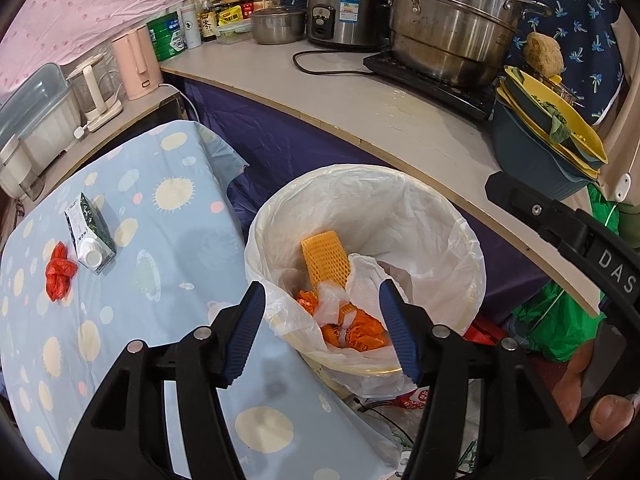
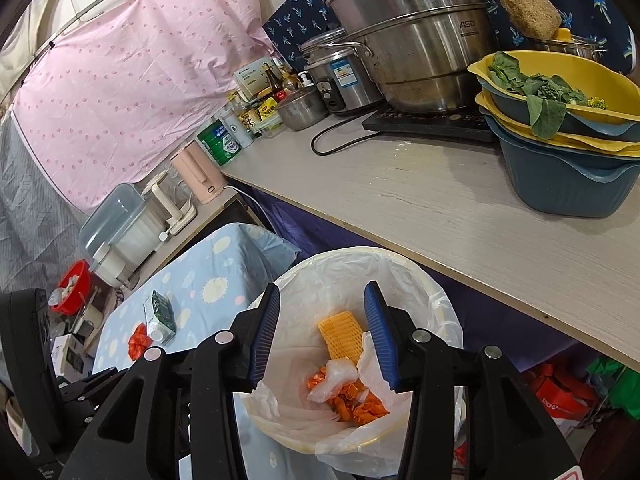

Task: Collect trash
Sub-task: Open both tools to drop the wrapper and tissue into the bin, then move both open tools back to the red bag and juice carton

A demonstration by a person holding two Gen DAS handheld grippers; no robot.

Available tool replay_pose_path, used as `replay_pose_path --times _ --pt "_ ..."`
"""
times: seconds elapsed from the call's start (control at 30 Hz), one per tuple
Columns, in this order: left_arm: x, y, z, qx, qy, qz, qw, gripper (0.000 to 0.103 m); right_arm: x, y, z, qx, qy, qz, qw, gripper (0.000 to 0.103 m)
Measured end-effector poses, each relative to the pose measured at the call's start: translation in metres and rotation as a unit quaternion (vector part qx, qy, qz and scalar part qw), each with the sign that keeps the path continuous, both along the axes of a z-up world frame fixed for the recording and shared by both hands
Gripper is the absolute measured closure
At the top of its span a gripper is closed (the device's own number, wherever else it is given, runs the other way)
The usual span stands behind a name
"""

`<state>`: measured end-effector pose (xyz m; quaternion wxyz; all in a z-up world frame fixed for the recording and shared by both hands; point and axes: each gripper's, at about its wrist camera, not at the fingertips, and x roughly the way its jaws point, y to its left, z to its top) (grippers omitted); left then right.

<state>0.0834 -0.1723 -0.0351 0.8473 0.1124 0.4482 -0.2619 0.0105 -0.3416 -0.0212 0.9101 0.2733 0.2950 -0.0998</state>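
A bin lined with a white bag (image 1: 436,216) (image 2: 332,276) stands between the table and the counter. Inside lie a yellow foam net (image 1: 324,258) (image 2: 340,336), orange wrappers (image 1: 360,330) (image 2: 360,400) and white tissue (image 1: 366,276). My left gripper (image 1: 321,288) hangs open over the bin with nothing between its fingers. My right gripper (image 2: 322,290) is also open above the bin, empty. On the blue spotted tablecloth (image 1: 168,240) a small carton (image 1: 90,232) (image 2: 160,316) lies beside a crumpled red plastic bag (image 1: 59,270) (image 2: 138,340).
A counter (image 1: 360,112) behind the bin carries a steel steamer pot (image 1: 452,20), a rice cooker (image 1: 344,8), stacked yellow and blue basins (image 2: 560,128) and bottles. A pink kettle (image 1: 136,62) stands at the left. Green and red bags (image 1: 560,320) lie under the counter.
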Motion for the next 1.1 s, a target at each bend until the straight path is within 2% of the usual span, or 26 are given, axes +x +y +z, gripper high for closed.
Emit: replay_pose_path --times 0.33,0.43,0.57,0.67,0.9,0.97,1.1 --pt "0.004 0.016 0.004 -0.009 0.001 0.013 0.9999 0.046 0.007 0.013 0.006 -0.008 0.001 0.011 1.0 0.053" --pt "0.007 0.028 0.005 -0.013 0.002 0.026 0.9996 0.039 0.01 0.022 0.008 -0.011 0.0 0.016 1.0 0.047" --pt "0.016 0.051 0.005 -0.021 0.005 0.05 0.9985 0.034 0.019 0.04 0.009 -0.016 0.002 0.03 0.999 0.04" --pt "0.024 0.073 0.005 -0.025 0.003 0.073 0.997 0.028 0.031 0.061 0.008 -0.021 0.008 0.047 0.999 0.038" --pt "0.047 0.132 0.001 -0.037 0.01 0.13 0.9908 0.025 0.065 0.114 0.005 -0.027 0.018 0.094 0.995 0.032" --pt "0.053 0.148 0.0 -0.038 0.011 0.144 0.9889 0.02 0.075 0.133 0.003 -0.028 0.022 0.108 0.993 0.031" --pt "0.066 0.181 -0.005 -0.038 0.01 0.171 0.9845 0.018 0.096 0.167 -0.002 -0.032 0.03 0.134 0.99 0.028"
